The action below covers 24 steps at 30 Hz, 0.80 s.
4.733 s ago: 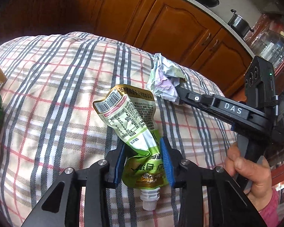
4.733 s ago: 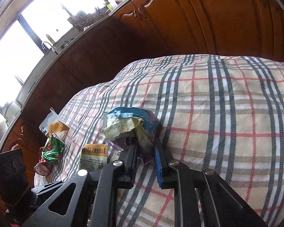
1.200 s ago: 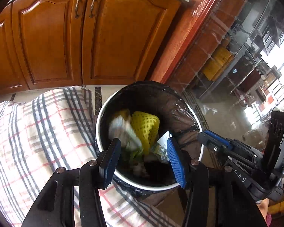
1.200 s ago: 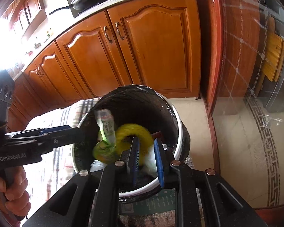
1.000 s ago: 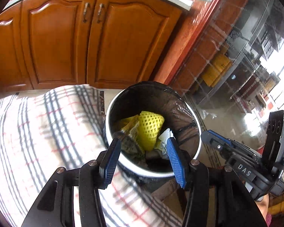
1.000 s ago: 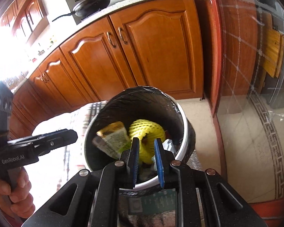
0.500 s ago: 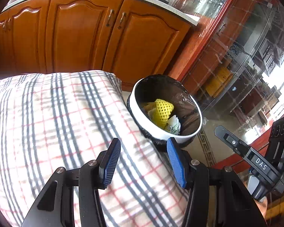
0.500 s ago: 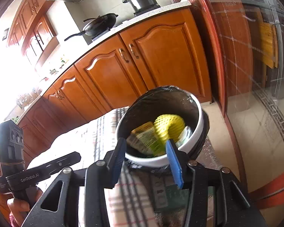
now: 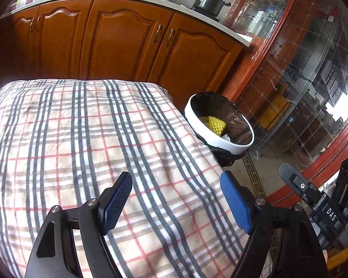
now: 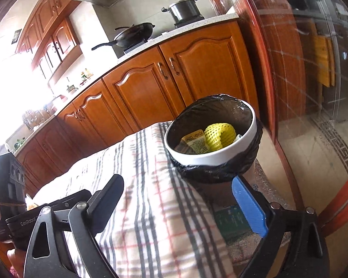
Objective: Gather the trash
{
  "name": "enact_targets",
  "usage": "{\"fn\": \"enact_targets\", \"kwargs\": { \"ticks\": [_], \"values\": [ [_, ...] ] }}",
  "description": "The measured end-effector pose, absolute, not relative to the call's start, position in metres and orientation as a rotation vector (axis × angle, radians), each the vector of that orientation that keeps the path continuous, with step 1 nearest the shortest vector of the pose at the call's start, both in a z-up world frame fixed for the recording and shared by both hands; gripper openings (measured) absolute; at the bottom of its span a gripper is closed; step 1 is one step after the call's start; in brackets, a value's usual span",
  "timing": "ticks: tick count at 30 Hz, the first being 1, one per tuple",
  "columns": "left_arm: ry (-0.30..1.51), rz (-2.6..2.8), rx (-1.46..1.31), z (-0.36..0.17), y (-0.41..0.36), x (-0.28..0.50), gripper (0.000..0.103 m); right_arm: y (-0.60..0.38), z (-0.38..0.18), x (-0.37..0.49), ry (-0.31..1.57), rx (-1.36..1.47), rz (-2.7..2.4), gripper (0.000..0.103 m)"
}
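1. The left gripper [image 9: 176,199] is opening, nothing between its jaws, above the checked cloth [image 9: 81,139].
2. The right gripper [image 10: 181,199] is opening too, empty.
3. The trash bin [image 10: 211,157] (black-lined) holds a yellow foam net [image 10: 218,134] and a pouch [image 10: 194,142], beside the counter's corner.

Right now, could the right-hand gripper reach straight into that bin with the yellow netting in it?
Probably yes. The right gripper is empty, its jaws opening, and the bin stands open-topped just ahead, with nothing above its mouth or between it and the gripper.
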<state>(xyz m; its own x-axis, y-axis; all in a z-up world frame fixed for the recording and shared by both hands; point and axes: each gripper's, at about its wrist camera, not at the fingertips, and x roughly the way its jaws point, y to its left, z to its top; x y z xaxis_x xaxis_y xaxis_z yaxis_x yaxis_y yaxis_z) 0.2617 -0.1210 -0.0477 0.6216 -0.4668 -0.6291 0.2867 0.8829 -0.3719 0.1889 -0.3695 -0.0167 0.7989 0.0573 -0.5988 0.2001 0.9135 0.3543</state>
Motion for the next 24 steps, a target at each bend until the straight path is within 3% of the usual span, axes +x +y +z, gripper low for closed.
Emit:
{"fn": "enact_targets", "kwargs": {
  "ticks": [9, 13, 17, 24],
  "values": [
    [0.623, -0.391, -0.166, -0.026, -0.097, 0.194, 0.083, -0.338, 0.001, 0.159, 0.576, 0.339, -0.095, 0.099],
    [0.502, -0.316, -0.115, -0.019, -0.093, 0.152, 0.102, -0.326, 0.024, 0.141, 0.46, 0.298, -0.092, 0.103],
    [0.444, -0.25, -0.082, -0.023, -0.086, 0.121, 0.102, -0.308, 0.028, 0.121, 0.327, 0.205, -0.115, 0.103],
    [0.451, -0.174, -0.092, -0.037, -0.07, 0.097, 0.102, -0.282, -0.002, 0.124, 0.346, 0.175, -0.027, 0.103]
  ]
}}
